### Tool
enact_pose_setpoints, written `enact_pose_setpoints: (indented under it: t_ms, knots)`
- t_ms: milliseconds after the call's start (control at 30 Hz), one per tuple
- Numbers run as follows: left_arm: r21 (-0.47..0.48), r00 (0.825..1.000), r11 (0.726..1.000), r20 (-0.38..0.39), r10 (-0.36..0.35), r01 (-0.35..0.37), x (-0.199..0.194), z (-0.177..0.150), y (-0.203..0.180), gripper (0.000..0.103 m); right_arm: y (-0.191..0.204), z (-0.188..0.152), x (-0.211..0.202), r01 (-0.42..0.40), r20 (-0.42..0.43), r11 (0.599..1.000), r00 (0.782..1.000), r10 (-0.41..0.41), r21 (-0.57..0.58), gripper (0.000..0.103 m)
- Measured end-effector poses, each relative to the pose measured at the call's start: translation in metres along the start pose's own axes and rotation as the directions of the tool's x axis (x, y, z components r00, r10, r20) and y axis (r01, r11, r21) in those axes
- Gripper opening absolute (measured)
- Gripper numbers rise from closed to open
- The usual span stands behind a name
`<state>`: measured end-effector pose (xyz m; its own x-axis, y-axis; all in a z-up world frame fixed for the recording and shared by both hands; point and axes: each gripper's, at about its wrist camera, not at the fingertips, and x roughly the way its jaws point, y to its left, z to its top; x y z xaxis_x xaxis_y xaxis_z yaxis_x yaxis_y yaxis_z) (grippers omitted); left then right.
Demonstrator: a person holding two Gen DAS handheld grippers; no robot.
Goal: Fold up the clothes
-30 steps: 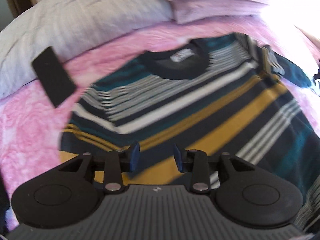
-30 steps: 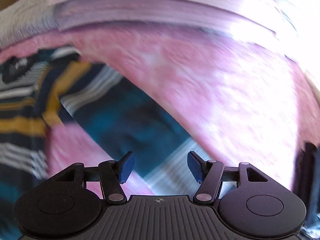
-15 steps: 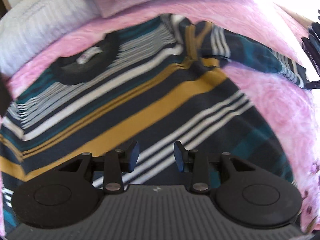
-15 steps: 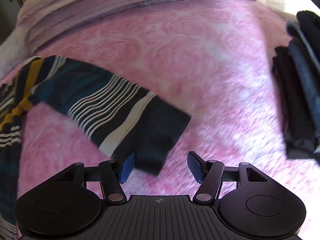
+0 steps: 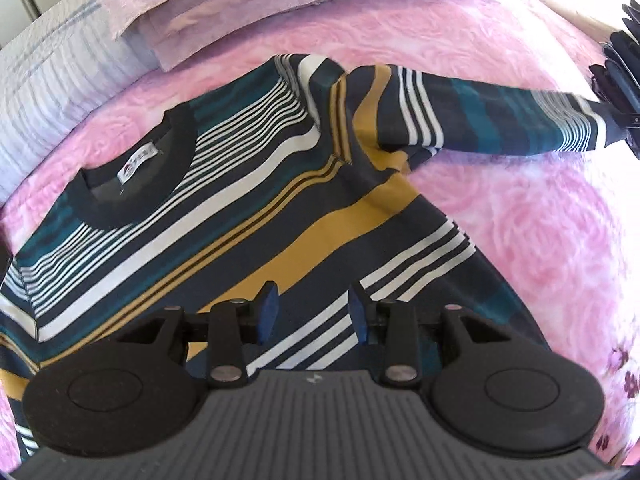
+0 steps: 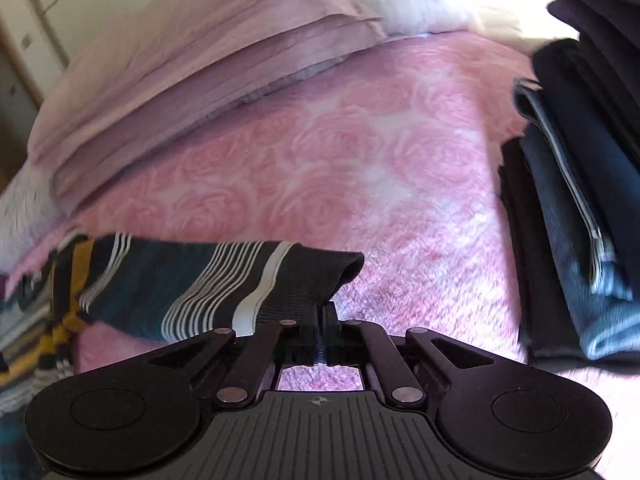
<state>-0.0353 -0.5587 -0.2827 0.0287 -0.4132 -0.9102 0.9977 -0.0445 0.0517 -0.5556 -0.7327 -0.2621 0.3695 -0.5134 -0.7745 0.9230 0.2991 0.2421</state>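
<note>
A navy, teal, mustard and white striped knit sweater [image 5: 248, 216] lies face up on a pink rose-patterned bedspread [image 5: 520, 216], its dark round collar toward the folded lilac blanket [image 5: 248, 12] at the head of the bed. The left gripper [image 5: 312, 308] hovers over the sweater's lower body, where half a second ago it was in much the same place; its blue-padded fingers [image 5: 267, 308] stand partly apart with nothing between them, the cloth lying below and just beyond the tips. Out to the right of the sweater's body, the striped sleeve [image 6: 192, 284] stretches across the bedspread, and here is the change: the right gripper [image 6: 322, 320], whose fingers stood wide on either side of the dark cuff [image 6: 312, 280] half a second ago, is now clamped tight on that cuff's edge. This probably means the sleeve is ready to be carried inward over the body as a first fold. Further right of the sleeve sits a stack of folded dark and blue garments [image 6: 580, 208].
</note>
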Motion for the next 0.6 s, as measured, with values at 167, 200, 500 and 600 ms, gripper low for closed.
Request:
enact_pose_setpoints:
  t_ms: [167,200,500,600]
  knots:
    - [0.026,1.0,0.999,0.004,-0.022,0.022,-0.002,0.001,-0.008,0.034,-0.003,-0.012,-0.02,0.166,0.052,0.986,0.985,-0.164,-0.023,0.0]
    - [0.028,1.0,0.999,0.002,-0.03,0.03,-0.002,0.0,-0.009,0.034,-0.01,-0.015,-0.027,0.203,0.064,0.979,0.977,-0.202,0.005,0.0]
    - [0.04,0.999,0.999,-0.028,-0.032,0.033,-0.001,-0.015,-0.017,0.035,-0.033,-0.04,-0.032,0.323,-0.022,0.946,0.946,-0.323,-0.024,0.0]
    - [0.018,0.999,1.0,-0.039,-0.001,0.001,-0.01,-0.025,-0.009,0.036,-0.008,-0.045,-0.026,0.255,-0.054,0.964,0.964,-0.259,-0.073,0.008]
